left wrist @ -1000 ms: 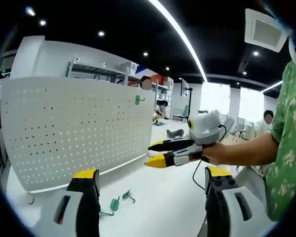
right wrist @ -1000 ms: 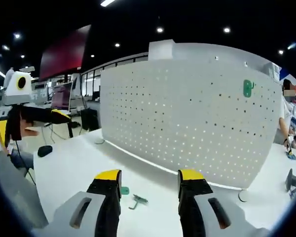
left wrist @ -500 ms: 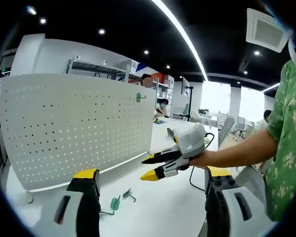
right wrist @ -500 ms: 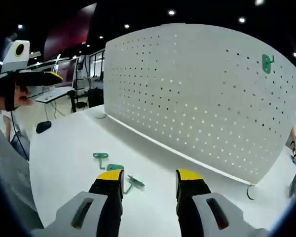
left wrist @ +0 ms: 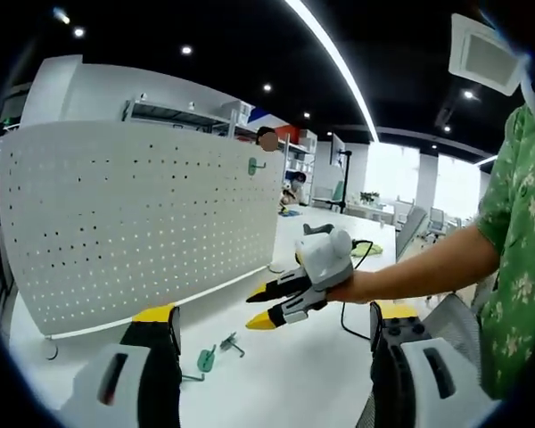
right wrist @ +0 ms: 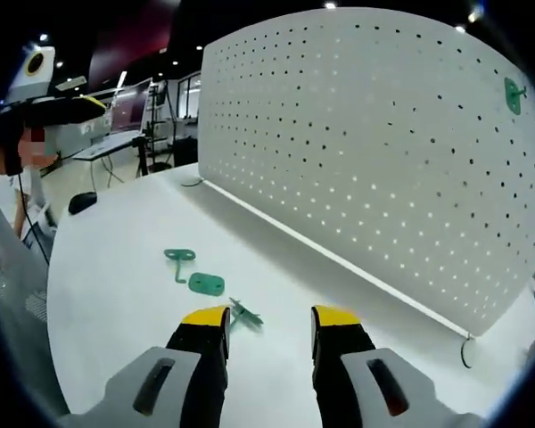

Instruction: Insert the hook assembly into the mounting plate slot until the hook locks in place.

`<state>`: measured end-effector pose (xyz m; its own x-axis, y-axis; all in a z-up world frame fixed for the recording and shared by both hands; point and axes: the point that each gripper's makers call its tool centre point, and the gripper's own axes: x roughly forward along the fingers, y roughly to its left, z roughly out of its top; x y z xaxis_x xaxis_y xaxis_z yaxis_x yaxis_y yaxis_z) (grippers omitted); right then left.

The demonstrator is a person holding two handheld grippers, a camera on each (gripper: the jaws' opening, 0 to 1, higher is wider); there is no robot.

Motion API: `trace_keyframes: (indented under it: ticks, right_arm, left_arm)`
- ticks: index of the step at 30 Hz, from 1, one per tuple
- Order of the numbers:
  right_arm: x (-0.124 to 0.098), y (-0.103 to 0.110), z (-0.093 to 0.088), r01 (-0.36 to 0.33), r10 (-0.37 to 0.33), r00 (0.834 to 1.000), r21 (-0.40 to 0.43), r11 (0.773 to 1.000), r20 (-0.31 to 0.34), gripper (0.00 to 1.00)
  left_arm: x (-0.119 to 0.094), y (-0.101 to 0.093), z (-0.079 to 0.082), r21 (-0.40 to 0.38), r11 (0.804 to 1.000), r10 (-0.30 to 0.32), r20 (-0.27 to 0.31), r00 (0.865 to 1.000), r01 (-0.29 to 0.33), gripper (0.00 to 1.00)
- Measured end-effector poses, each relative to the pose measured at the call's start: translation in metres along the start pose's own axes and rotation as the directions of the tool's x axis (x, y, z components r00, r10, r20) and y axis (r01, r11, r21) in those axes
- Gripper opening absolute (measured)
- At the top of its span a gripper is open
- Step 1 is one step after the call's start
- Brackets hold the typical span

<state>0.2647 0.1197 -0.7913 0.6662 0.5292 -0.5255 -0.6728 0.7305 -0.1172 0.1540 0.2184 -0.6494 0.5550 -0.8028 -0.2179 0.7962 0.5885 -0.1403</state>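
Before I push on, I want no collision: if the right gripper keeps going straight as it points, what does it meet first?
Probably the small green hook lying on the white table, just ahead of the open right gripper; depth is uncertain.

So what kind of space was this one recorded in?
Probably an open-plan lab or workshop-style office: a white table carrying an upright white pegboard, metal storage shelving behind it, dark ceiling with strip lights, and further desks in the background.
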Motion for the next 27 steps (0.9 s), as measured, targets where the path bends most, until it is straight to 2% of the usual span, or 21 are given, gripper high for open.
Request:
trace_keyframes:
  ticks: [12,27]
  right_arm:
    - [0.016,0.002,-0.012,-0.051,0.049,0.997,-0.037,0.998,-0.054,0.30]
    - [0.032,0.017,-0.018,-0.159,0.146,0.982,-0.113,0.981,-0.117,0.12]
  left_arm:
    - [0.002,0.008,-0.023,-0.011,1.000,0.024,-0.059,0.998,-0.025,0.89]
    - [0.002,0.012,-0.033,-0.033,0.999,0.038,-0.078,0.996,-0.041,0.89]
